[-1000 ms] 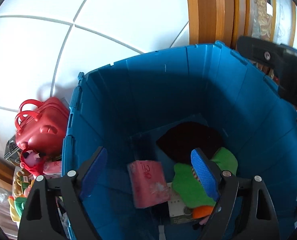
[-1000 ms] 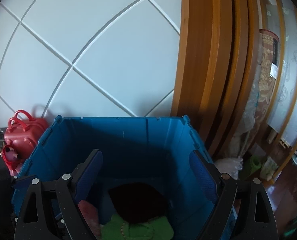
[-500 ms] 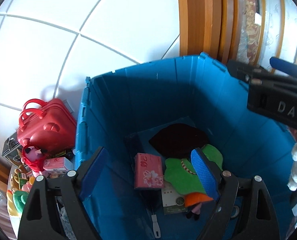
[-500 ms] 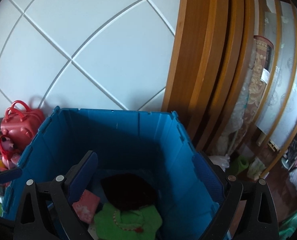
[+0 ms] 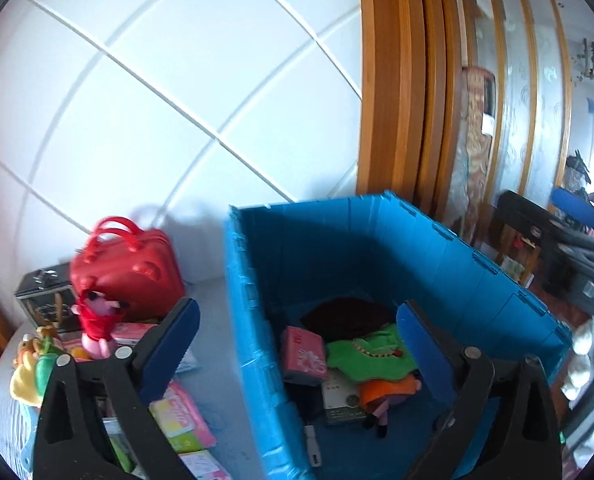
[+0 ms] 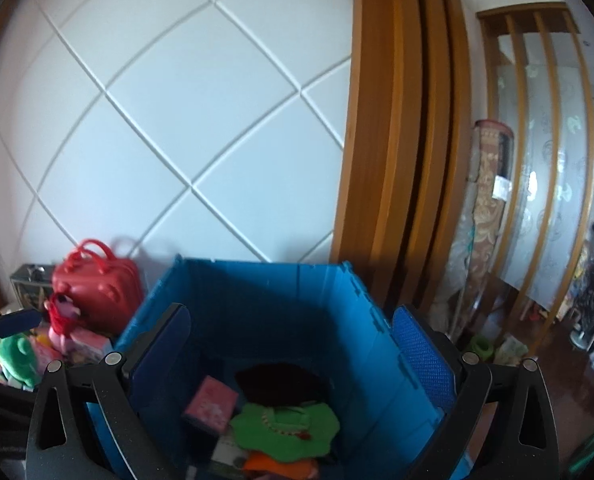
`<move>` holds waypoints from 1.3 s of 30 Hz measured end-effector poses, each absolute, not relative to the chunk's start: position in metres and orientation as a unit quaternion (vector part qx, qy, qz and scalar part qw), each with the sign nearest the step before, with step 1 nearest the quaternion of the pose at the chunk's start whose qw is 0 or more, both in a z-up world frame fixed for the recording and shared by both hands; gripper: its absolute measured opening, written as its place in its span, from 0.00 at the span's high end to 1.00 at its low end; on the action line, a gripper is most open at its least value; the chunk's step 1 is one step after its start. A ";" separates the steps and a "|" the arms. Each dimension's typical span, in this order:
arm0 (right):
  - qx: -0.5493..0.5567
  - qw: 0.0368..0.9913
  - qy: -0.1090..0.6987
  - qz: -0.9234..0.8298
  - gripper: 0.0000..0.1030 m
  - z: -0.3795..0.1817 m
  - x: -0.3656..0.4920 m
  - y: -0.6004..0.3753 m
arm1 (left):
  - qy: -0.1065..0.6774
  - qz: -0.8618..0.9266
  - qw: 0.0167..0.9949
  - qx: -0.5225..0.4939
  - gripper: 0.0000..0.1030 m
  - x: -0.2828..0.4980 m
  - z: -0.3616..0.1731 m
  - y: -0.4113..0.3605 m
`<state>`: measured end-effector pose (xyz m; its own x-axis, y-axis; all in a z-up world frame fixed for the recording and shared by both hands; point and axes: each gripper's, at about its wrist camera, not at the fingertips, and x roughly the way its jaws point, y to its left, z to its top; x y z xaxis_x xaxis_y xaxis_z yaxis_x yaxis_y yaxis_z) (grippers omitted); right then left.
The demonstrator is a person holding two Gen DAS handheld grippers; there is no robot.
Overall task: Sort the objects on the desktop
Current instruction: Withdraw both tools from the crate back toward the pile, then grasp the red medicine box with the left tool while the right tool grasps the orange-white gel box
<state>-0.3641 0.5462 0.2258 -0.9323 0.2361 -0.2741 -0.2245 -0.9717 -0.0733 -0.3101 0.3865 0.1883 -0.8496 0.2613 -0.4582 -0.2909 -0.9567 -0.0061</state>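
Blue crate (image 5: 377,240) below both gaping tongs, pink pack (image 5: 303,354) perhaps tissues

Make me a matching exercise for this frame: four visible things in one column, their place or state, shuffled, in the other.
1. pink box
2. red case
3. left gripper
4. pig plush

a. empty, open
b. inside the blue crate
c. against the white wall, outside the crate
d. in front of the red case

Pairs: 1-b, 2-c, 3-a, 4-d
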 end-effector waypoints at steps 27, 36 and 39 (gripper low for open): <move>-0.198 -0.117 -0.002 0.973 0.00 0.068 -0.297 0.279 | -0.058 0.923 -0.098 -0.368 0.02 -0.187 0.017 0.022; -0.364 -0.119 -0.002 0.924 0.00 -0.029 -0.332 0.261 | -0.105 0.872 -0.202 -0.433 0.02 -0.143 -0.057 -0.052; -0.399 -0.102 0.000 0.911 0.00 -0.052 -0.339 0.265 | -0.105 0.861 -0.217 -0.448 0.02 -0.135 -0.076 -0.061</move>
